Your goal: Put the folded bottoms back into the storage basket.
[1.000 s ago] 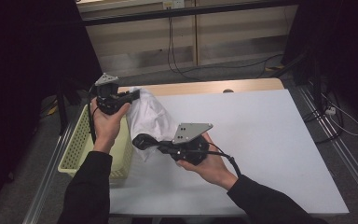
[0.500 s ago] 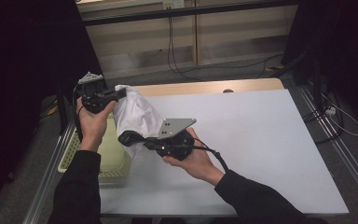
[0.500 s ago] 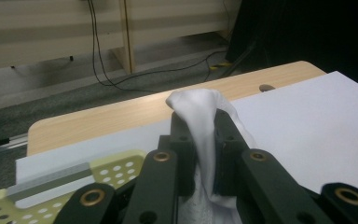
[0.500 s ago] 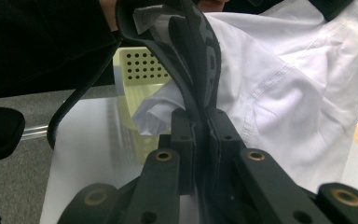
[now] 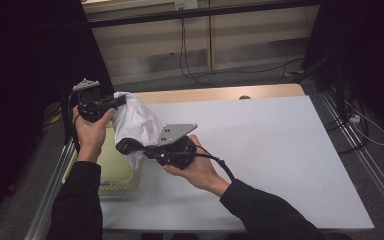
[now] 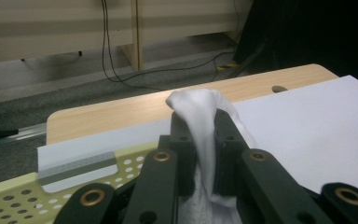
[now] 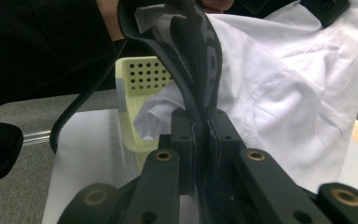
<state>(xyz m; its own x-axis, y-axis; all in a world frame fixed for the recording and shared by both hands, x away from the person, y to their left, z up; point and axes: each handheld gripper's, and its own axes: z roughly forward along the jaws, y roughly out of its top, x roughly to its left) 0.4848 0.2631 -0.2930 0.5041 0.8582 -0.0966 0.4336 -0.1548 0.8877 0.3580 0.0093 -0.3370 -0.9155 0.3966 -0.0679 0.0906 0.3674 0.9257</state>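
You are holding a white shirt [image 5: 141, 125] up in the air between your two grippers, at the left edge of a white table [image 5: 280, 150]. Your left gripper [image 5: 121, 101] is raised at the far left, and its jaws are pinching a fold of the shirt's upper edge. In the left gripper view the white cloth [image 6: 200, 126] is bunching up between the two black jaws, which are sitting closed tight on it, with a knot of fabric poking out above the tips.

Your right gripper [image 5: 125, 146] is lower and nearer to you, pointing left, with its grey plate facing up. Its jaws are closed too. In the right gripper view they are clamping a dark strip [image 7: 200, 70] that is rising up against the shirt [image 7: 279, 93]; whether the strip is the shirt's collar band or something else, you cannot tell from here. The shirt is hanging behind and to the right of it, seams showing.

A pale yellow basket [image 5: 111, 172] with a perforated wall is sitting just below the shirt, beside the table's left edge. The shirt's lower part is drooping toward the basket, between your two hands.
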